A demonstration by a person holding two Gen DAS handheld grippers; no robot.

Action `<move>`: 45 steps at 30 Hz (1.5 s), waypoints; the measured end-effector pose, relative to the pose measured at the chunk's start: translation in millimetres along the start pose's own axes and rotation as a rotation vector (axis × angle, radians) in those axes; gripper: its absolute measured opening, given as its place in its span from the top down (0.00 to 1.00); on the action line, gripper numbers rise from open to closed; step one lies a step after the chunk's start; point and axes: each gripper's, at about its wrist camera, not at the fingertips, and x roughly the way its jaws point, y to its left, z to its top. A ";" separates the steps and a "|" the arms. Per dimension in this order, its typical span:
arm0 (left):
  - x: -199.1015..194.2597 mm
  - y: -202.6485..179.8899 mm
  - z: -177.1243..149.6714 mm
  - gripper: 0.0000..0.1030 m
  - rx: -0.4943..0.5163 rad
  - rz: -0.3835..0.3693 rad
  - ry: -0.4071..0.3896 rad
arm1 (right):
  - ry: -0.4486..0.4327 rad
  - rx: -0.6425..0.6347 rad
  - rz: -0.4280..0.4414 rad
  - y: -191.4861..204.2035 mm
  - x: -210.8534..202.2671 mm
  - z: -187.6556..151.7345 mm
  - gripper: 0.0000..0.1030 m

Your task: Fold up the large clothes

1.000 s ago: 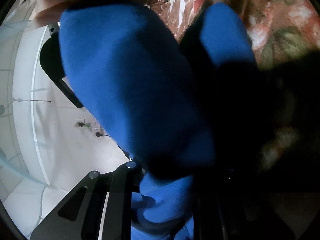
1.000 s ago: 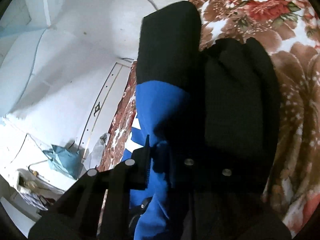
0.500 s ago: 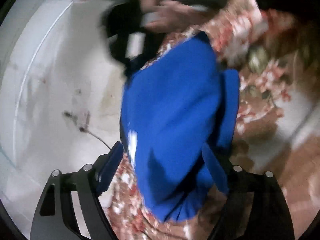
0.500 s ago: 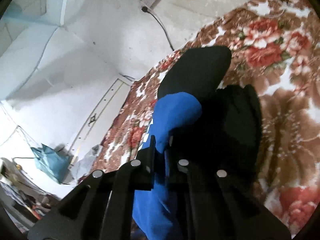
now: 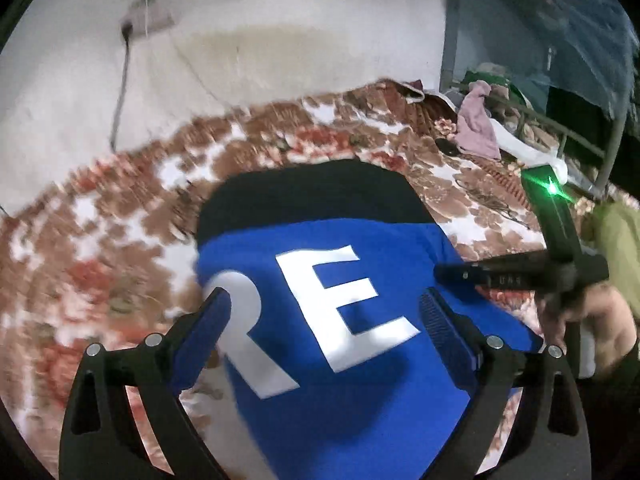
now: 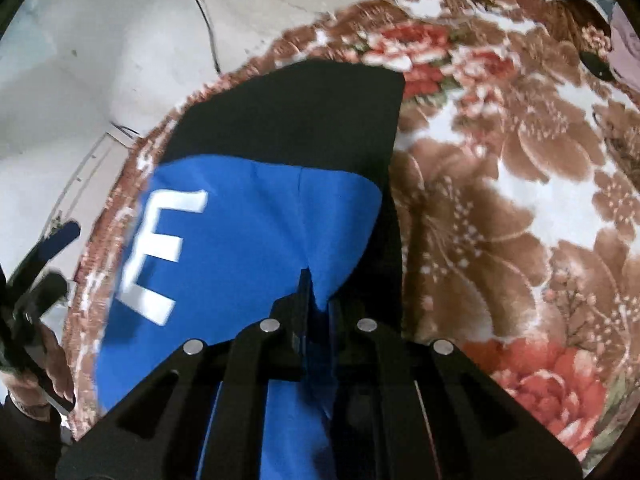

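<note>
You were mid-fold: the blue-and-black garment (image 5: 328,320) lay flat on the floral bed cover (image 5: 100,248), black band at 12 o'clock and white "RE" lettering up. My read was that the next move called for releasing the pinched edge and re-gripping for a cross fold. Your left tool (image 5: 324,320) stood wide open over the lettering, gripping nothing, fingers at 9 and 3 o'clock, contact with the cloth unclear, while your right tool (image 6: 316,312) was clamped on the garment's edge at 6 o'clock.

Folded blue-and-black garment (image 5: 340,320) on bedspread
</note>
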 end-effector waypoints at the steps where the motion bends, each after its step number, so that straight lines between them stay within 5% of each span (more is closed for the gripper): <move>1: 20.6 10.3 -10.4 0.10 -0.033 0.011 0.048 | 0.007 0.001 -0.015 -3.0 5.1 -0.2 0.93; 3: 48.6 23.5 -42.3 0.11 -0.058 0.056 0.110 | 0.013 0.006 -0.039 -6.7 11.9 -1.1 0.92; 7: 51.4 53.1 -69.2 0.09 -0.140 0.020 0.092 | 0.030 -0.011 -0.058 -4.8 26.4 -3.1 0.90; 14: 10.9 56.4 -56.1 0.10 -0.170 0.033 0.048 | -0.016 -0.015 -0.089 13.1 -12.6 3.8 0.80; 17: -12.1 56.2 -22.2 0.05 -0.150 0.016 -0.053 | -0.149 -0.055 -0.082 41.2 -52.6 12.8 0.52; 18: -10.3 58.7 -10.6 0.05 -0.153 0.006 -0.056 | -0.200 -0.065 -0.075 50.0 -63.6 16.1 0.32; 21: 12.0 69.9 13.4 0.05 -0.170 0.025 -0.036 | -0.303 -0.076 -0.038 73.4 -75.4 31.4 0.18; 24: 45.4 87.4 25.0 0.05 -0.215 0.053 0.000 | -0.258 -0.041 -0.017 72.4 -43.4 51.6 0.18; 28: 91.3 103.2 21.9 0.06 -0.220 0.094 0.093 | -0.163 -0.083 -0.233 53.9 25.6 66.7 0.21; 33: 106.4 126.4 1.8 0.04 -0.282 0.096 0.091 | -0.087 -0.018 -0.150 17.4 60.5 64.7 0.19; 39: 81.2 139.4 -10.3 0.06 -0.378 0.097 0.077 | -0.088 0.032 -0.126 9.3 38.7 56.8 0.20; 42: 40.5 139.3 -24.6 0.05 -0.520 -0.139 0.054 | -0.118 0.085 0.057 9.0 -6.9 52.6 0.22; 45: 1.8 131.7 -42.3 0.05 -0.570 -0.241 0.025 | -0.104 0.081 0.155 10.6 -37.5 37.6 0.22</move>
